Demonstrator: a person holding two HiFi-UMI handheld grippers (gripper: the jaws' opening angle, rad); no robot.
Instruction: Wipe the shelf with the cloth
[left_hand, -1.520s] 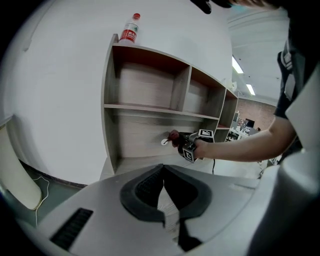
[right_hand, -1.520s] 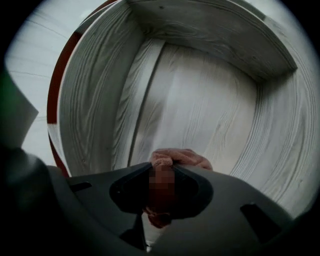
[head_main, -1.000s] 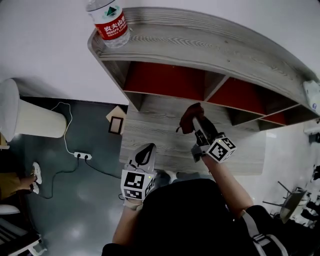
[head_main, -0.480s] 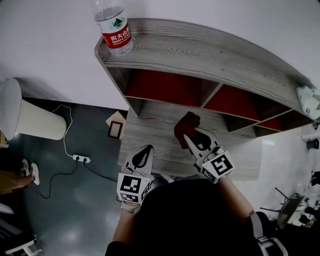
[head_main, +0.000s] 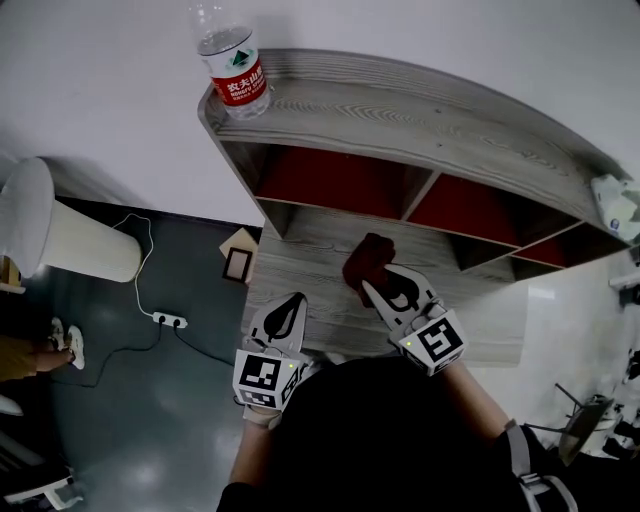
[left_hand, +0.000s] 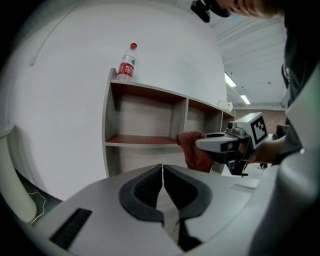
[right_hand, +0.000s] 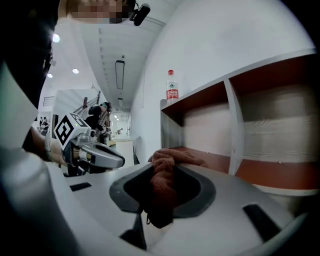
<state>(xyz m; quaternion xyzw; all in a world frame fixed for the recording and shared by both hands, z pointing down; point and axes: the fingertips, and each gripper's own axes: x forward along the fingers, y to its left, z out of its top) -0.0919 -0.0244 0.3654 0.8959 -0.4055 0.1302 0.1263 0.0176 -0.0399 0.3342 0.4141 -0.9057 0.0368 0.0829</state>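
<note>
One step in hand, as I judge it: wiping the lower grey board of the shelf (head_main: 400, 100), below its red openings.

- Right tool (head_main: 378, 285): clamped tight on the cloth (head_main: 366, 262), a rust-red wad bunched between the jaws. The free end seems to rest on that board near the shelf's middle.
- Left tool (head_main: 290, 303): jaws closed together, nothing in them, held off the shelf's front edge.

To do it well, I'd say:
- Press the wad flat to the board.
- Run long, overlapping strokes from end to end.
- Work into the corners under the dividers.
- Grip firmly enough that the cloth doesn't slip out.
- Hold the left tool out of the stroke path.

Strokes down here look unlikely to trouble the top board.

Count, big to small:
- one shelf, with three red openings on show
- one white bin (head_main: 60, 235) on the floor left of the shelf
- two tools
- one cloth
- one water bottle (head_main: 232, 62), upright at the left end of the shelf's top
</note>
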